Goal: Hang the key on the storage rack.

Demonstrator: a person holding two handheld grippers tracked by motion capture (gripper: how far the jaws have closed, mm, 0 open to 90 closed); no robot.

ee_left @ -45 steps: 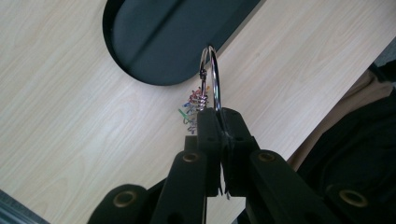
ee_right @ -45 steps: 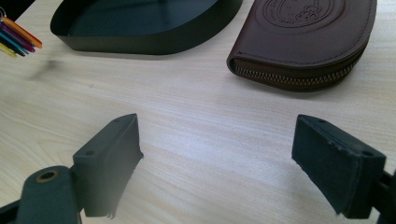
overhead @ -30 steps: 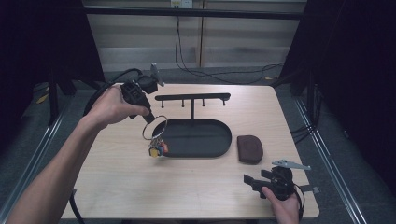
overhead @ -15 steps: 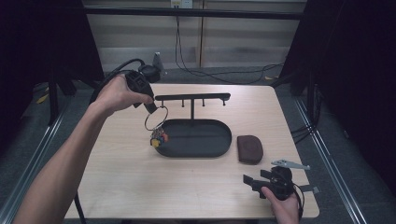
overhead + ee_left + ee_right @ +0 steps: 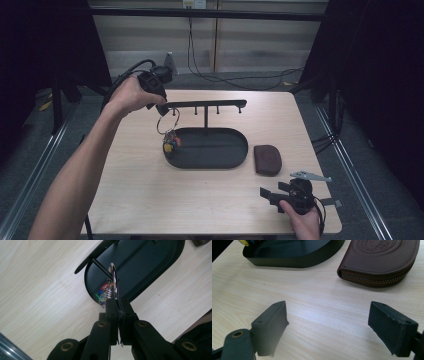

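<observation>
My left gripper is shut on a metal key ring at the left end of the black hook rack. A bunch of coloured keys hangs from the ring over the left end of the black oval tray. In the left gripper view the ring stands up from the shut gripper, and a rack peg reaches its rim. I cannot tell whether the peg passes through it. My right gripper rests open near the table's front right, its jaws wide apart over bare wood.
A brown zipped leather pouch lies right of the tray and just beyond my right gripper, also seen in the right gripper view. The tray's near wall shows there too. Cables run across the floor behind the table.
My left hand has carried the key ring away from me and to the right, up to the rack's left end. The right hand has not moved.
</observation>
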